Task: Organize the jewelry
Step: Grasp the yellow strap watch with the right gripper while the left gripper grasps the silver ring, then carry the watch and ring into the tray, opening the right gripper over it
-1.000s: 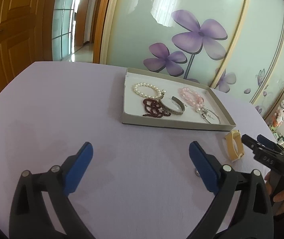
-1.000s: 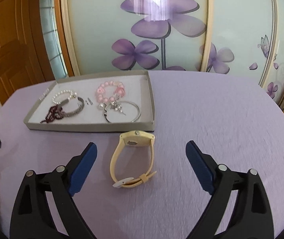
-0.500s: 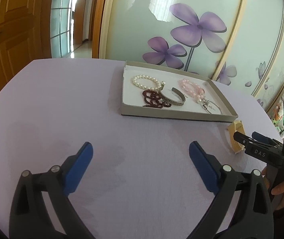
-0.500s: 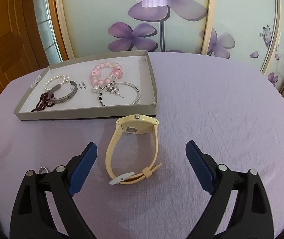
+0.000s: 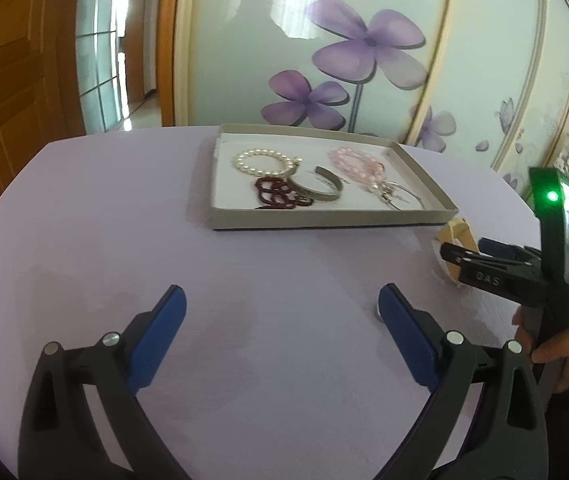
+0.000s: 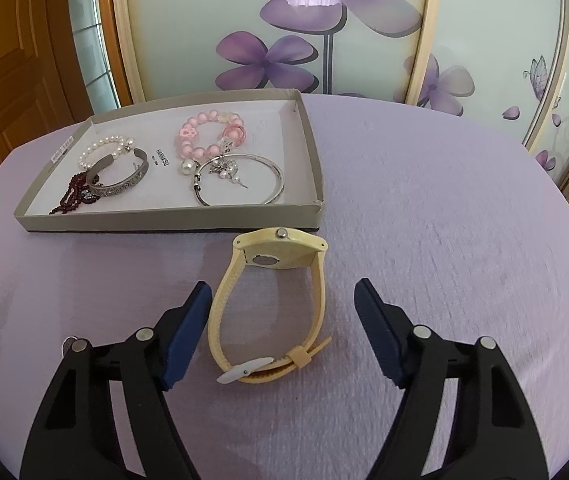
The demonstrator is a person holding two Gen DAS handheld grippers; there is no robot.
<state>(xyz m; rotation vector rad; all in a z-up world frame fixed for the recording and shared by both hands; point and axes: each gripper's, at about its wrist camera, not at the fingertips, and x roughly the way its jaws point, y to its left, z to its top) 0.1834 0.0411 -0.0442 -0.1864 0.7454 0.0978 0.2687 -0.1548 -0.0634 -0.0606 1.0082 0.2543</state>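
Lilac worktop (image 6: 424, 208): right hand-held gripper (image 6: 282, 300) wide open, empty, straddling the yellow watch (image 6: 270, 304) at lower centre; left hand-held gripper (image 5: 282, 312) open, empty.

Black gripper (image 6: 282, 300), blue pads (image 6: 186, 334)

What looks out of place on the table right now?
The yellow watch lies on the purple cloth outside the tray, just in front of its near wall, while the bracelets sit inside. The open right tool is straddling the strap.
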